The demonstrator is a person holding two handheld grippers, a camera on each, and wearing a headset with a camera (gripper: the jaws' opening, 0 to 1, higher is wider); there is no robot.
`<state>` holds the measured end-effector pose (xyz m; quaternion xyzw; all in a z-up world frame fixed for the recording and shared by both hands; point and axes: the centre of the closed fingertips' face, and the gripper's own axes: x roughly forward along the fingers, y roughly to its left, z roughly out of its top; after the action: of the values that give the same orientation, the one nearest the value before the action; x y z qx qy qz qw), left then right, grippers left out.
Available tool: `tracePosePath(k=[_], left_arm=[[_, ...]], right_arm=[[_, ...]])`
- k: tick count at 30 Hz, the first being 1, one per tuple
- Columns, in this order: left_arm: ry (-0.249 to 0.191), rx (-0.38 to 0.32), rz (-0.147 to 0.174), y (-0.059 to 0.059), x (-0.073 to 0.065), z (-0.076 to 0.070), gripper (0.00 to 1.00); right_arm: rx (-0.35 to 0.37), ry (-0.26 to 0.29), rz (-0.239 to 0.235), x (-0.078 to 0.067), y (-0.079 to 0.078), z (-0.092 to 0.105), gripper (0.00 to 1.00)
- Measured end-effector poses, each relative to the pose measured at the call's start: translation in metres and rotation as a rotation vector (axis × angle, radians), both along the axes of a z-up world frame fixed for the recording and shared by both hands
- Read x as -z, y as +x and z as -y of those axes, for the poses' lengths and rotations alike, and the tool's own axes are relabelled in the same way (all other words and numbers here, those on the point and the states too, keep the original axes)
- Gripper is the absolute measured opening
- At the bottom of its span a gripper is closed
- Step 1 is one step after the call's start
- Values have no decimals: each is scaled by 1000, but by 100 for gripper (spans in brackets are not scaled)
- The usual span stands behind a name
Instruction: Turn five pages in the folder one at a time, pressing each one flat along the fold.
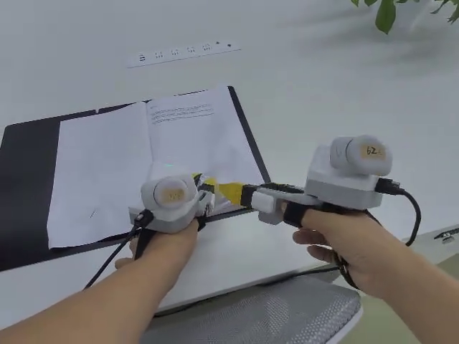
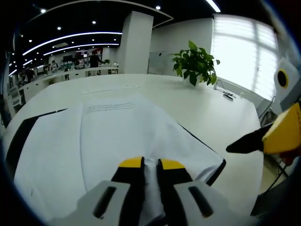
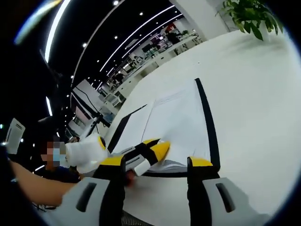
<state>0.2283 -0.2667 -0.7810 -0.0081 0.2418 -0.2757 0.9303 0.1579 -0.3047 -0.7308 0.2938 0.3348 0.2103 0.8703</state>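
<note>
Presently working on white table (image 1: 323, 93) at open folder (image 1: 29, 193) just ahead, pinching near edge of its right-hand page (image 1: 197, 136) in almost-closed left gripper (image 2: 150, 163), holding right gripper (image 3: 156, 162) spread wide and empty alongside; could crease or tear sheet if yanked, or lift two.

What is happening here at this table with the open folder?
A person works on an open folder on the white table with two handheld grippers. The left gripper is closed on the bottom edge of a page near the fold. The right gripper is open beside it, at the folder's near edge.
</note>
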Motion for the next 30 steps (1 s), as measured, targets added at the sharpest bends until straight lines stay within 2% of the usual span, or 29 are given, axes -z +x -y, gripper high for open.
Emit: tracePosePath(k=[1,5,6,8,10,12,13,14,15,16,20,25,26,27,30], left_arm=[[0,2,1,0,0,0,11],[-2,0,2,-1,0,0,11],[-3,-1,3,-1,0,0,11],[-5,-2,3,0,-1,0,11],[-6,-1,3,-1,-1,0,11],[-5,2,2,-1,-1,0,11],[-7,2,1,-1,-1,0,11],[-8,2,0,-1,-1,0,11],[-8,3,1,-1,-1,0,11],[-9,3,0,-1,-1,0,11],[-8,4,2,-1,-1,0,11],[-1,7,0,-2,-1,0,11],[0,9,-2,-2,-2,0,11],[2,12,-5,-2,-2,0,11],[5,15,-12,-1,-2,0,11]], right_arm=[[9,9,-23,4,1,0,50],[17,-11,-23,11,6,2,51],[23,-8,-35,14,8,2,51],[34,37,-72,17,7,-1,51],[48,38,-92,23,8,1,51],[52,35,-96,27,9,2,46],[62,51,-111,28,9,2,43],[82,74,-128,29,9,3,42],[113,123,-149,29,10,3,40],[128,138,-163,30,10,5,37],[174,150,-192,38,10,14,24],[248,172,-257,52,9,22,0],[271,214,-278,52,9,21,0],[282,234,-279,51,10,21,0],[300,263,-282,50,9,22,0]])
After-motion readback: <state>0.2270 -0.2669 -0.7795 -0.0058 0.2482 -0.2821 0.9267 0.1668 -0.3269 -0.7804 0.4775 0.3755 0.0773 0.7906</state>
